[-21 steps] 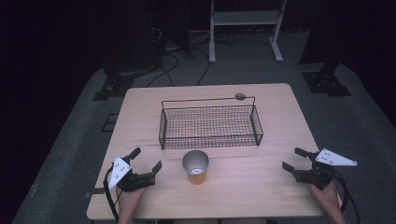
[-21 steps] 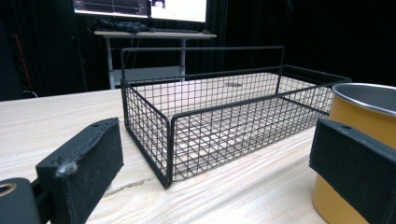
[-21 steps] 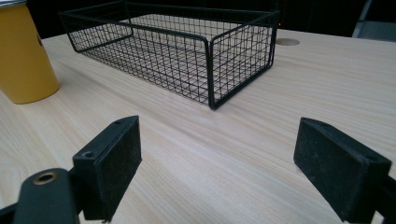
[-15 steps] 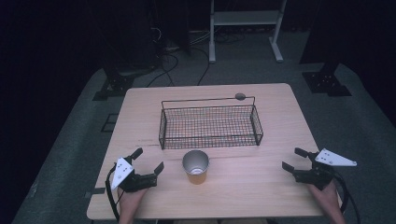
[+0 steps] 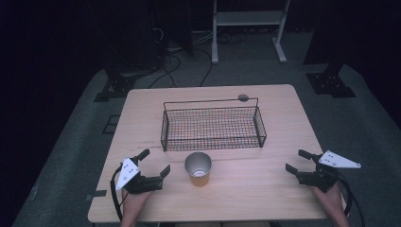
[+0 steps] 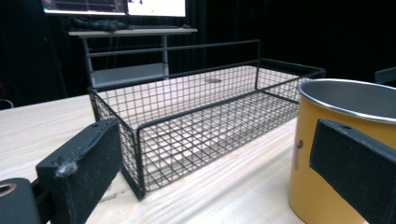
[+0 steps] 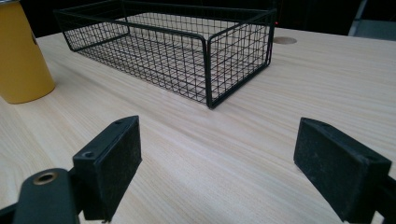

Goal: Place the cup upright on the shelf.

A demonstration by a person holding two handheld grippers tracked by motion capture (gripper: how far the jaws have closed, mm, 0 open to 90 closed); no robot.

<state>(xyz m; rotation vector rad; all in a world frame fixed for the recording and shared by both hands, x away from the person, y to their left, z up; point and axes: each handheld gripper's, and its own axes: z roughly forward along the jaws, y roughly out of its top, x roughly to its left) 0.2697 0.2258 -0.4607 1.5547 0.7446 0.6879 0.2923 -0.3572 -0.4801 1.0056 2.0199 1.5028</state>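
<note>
A yellow cup (image 5: 198, 169) with a steel-lined mouth stands upright near the front edge of a wooden table (image 5: 283, 113), just clear of the black wire basket (image 5: 213, 127) that sits at its 12 o'clock. The left gripper (image 5: 155, 164), at the cup's 9 o'clock, points toward it with jaws spread wide, seemingly lined up to close around the cup's wall; in the left gripper view one jaw already overlaps the cup (image 6: 341, 140) without visibly touching it. The right gripper (image 5: 297, 161) rests well apart at the cup's 3 o'clock, its jaws also apart and holding nothing, apparently parked clear of the reach. The basket lies empty, likely the cup's destination.
</note>
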